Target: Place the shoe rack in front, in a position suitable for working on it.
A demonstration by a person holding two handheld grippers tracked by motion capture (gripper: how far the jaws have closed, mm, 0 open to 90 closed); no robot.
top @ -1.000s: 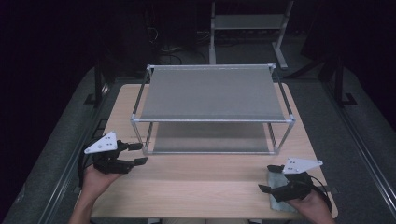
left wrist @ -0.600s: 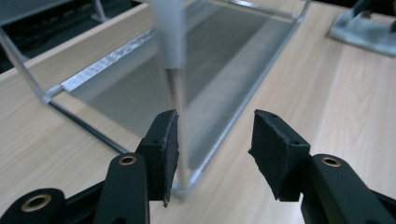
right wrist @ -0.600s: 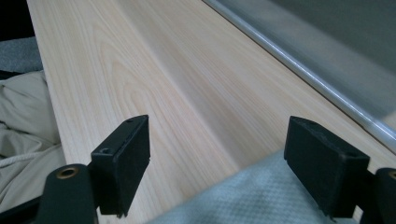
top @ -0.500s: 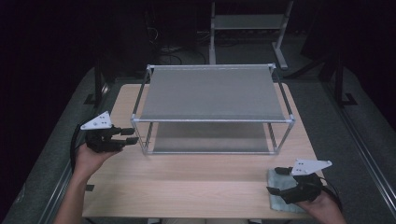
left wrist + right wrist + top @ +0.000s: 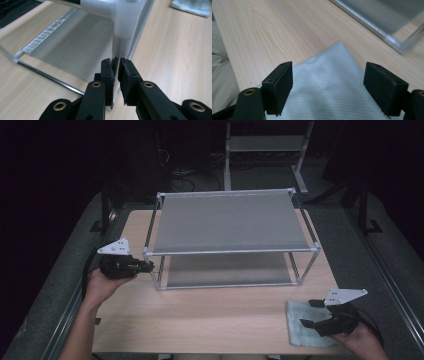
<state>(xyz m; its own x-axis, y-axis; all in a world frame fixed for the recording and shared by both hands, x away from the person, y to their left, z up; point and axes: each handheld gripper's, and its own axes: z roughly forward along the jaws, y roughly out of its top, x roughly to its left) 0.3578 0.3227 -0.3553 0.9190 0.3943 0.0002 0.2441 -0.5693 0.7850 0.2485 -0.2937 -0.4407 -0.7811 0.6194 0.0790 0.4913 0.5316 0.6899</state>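
My left claw point(image 5: 115, 75) is clamped on the rack's post point(image 5: 115, 60), so any tug could drag the rack point(image 5: 230, 222). The right claw point(image 5: 328, 87), spread over the cloth point(image 5: 332, 87), probably hasn't touched it.

High view overlooks table point(image 5: 210, 320); gripper views close.

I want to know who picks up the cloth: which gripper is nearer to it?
Right. The right gripper hovers open over the cloth; the left gripper is across the table, shut on the rack's corner post.
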